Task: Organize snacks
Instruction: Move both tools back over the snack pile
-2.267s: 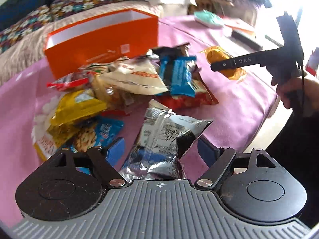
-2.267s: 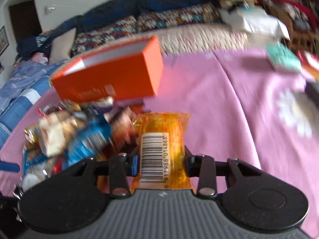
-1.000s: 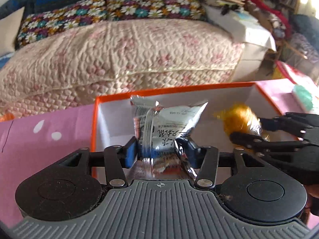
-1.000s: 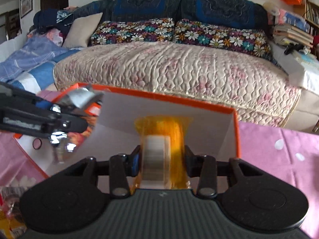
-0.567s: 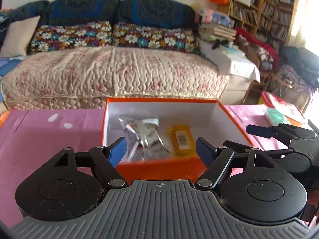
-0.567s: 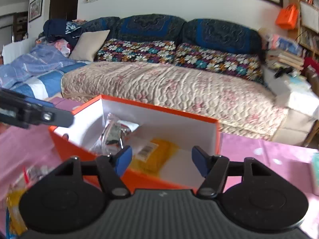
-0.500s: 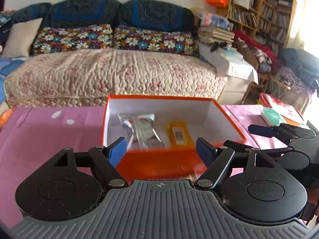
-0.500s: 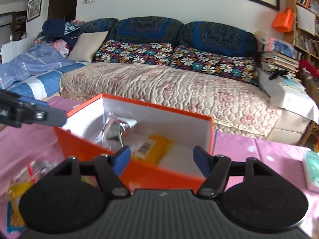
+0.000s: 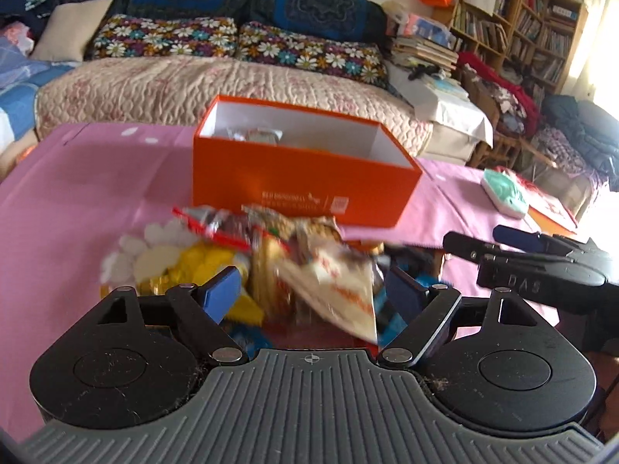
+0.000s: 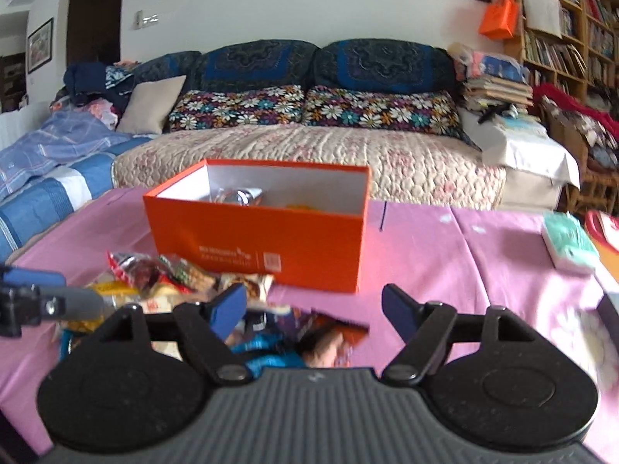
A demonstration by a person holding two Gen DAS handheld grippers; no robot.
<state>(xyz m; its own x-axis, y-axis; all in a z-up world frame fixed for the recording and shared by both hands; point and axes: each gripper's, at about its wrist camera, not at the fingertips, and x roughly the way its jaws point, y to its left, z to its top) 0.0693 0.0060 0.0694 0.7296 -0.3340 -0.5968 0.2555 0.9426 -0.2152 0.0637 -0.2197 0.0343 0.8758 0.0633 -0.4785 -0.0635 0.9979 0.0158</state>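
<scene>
— Where's the snack pile [image 9: 271, 266] from the orange box [image 9: 301, 178]?

— Heaped just before its near wall, beneath both my grippers. My left hand-held gripper [image 9: 309, 294], jaws apart and empty, straddles a cream packet [image 9: 336, 286]; my right hand-held gripper [image 10: 313, 309], also spread, hovers alongside.

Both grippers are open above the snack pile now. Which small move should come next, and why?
Probably lower the left gripper onto the white packet lying between its open fingers, then close. Both it and the right gripper are empty, the orange box has room beside the silver packet, and the snack pile is still unsorted on the pink cloth.
</scene>
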